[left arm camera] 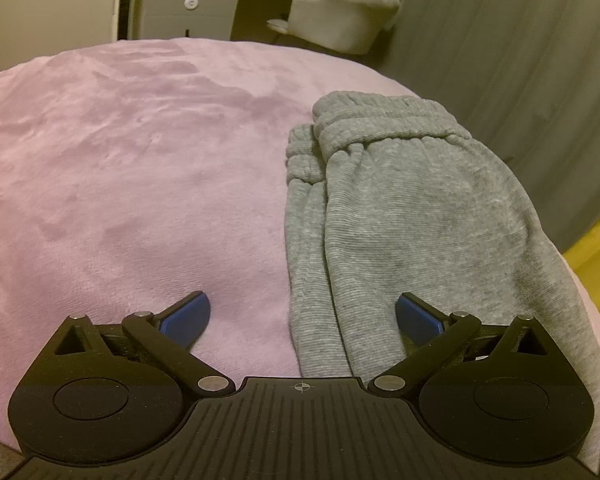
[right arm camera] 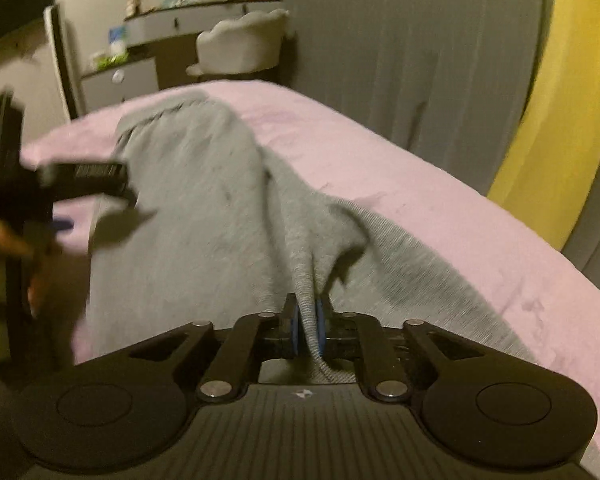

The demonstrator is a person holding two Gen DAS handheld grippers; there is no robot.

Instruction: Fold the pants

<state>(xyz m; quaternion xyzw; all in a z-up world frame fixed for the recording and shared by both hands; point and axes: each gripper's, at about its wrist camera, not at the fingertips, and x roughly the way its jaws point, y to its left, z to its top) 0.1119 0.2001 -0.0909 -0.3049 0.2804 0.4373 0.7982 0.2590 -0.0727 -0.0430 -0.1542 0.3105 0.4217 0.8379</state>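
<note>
Grey ribbed sweatpants (left arm camera: 412,216) lie folded lengthwise on a pink plush blanket (left arm camera: 132,168), waistband at the far end. My left gripper (left arm camera: 302,318) is open and empty, low over the near left edge of the pants. My right gripper (right arm camera: 307,334) is shut on a pinched ridge of the grey pants (right arm camera: 204,208) and lifts it off the blanket (right arm camera: 440,200). The left gripper (right arm camera: 60,224) shows blurred at the left of the right wrist view, over the pants' left edge.
A grey padded chair (left arm camera: 340,20) and a grey dresser (left arm camera: 192,12) stand beyond the bed. A grey curtain (left arm camera: 520,60) hangs on the right, with a yellow surface (right arm camera: 548,112) beside it. The bed's right edge runs close to the pants.
</note>
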